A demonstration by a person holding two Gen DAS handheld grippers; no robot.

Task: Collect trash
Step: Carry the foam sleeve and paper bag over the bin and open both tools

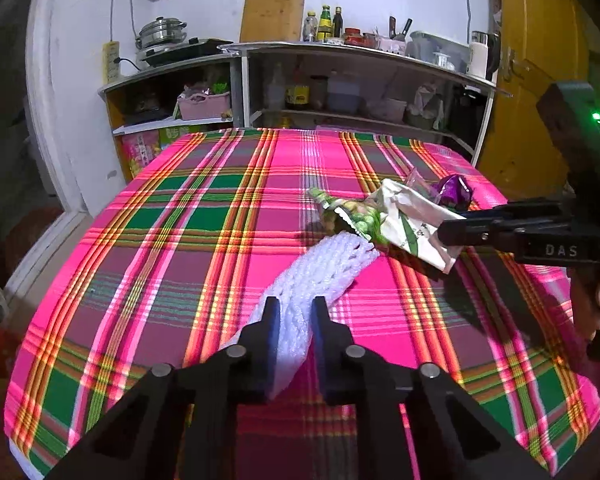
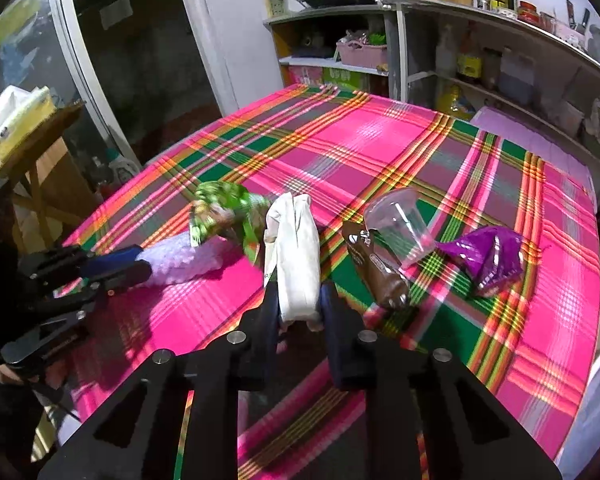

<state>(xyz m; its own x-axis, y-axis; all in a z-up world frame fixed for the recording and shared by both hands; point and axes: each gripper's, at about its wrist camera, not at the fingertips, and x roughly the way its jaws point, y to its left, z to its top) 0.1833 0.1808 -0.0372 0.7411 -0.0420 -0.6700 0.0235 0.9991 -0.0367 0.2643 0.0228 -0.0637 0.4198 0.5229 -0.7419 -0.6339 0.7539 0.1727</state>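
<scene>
My left tool (image 1: 294, 308) is clamped on the near end of a white foam net sleeve (image 1: 320, 276); the pads press its sides, and the sleeve stretches away from me across the plaid cloth (image 1: 204, 216) that covers the counter. Its far end lies against a green snack wrapper (image 1: 350, 214). From the right wrist camera I see that same left tool (image 2: 140, 262) coming in from the left edge, its blue pads closed around the sleeve's end.

My right tool (image 2: 300, 300) is clamped on a white paper packet (image 2: 296, 248). The packet stands up between the pads, its upper part crumpled and leaning toward the green wrapper (image 2: 228, 208) just beside it. In the left wrist view the right tool (image 1: 448, 230) reaches in from the right edge and pinches the packet's corner, with the packet lifted a little over the cloth.

To the right of the packet, loose on the cloth, lie a brown wrapped bar (image 2: 376, 268), a clear plastic cup (image 2: 404, 224) tipped on its side and resting across the bar, and a purple wrapper (image 2: 488, 256) just beyond the cup. No tool touches these three.

Behind the counter a metal shelf (image 1: 360, 54) carries bottles and jars.
</scene>
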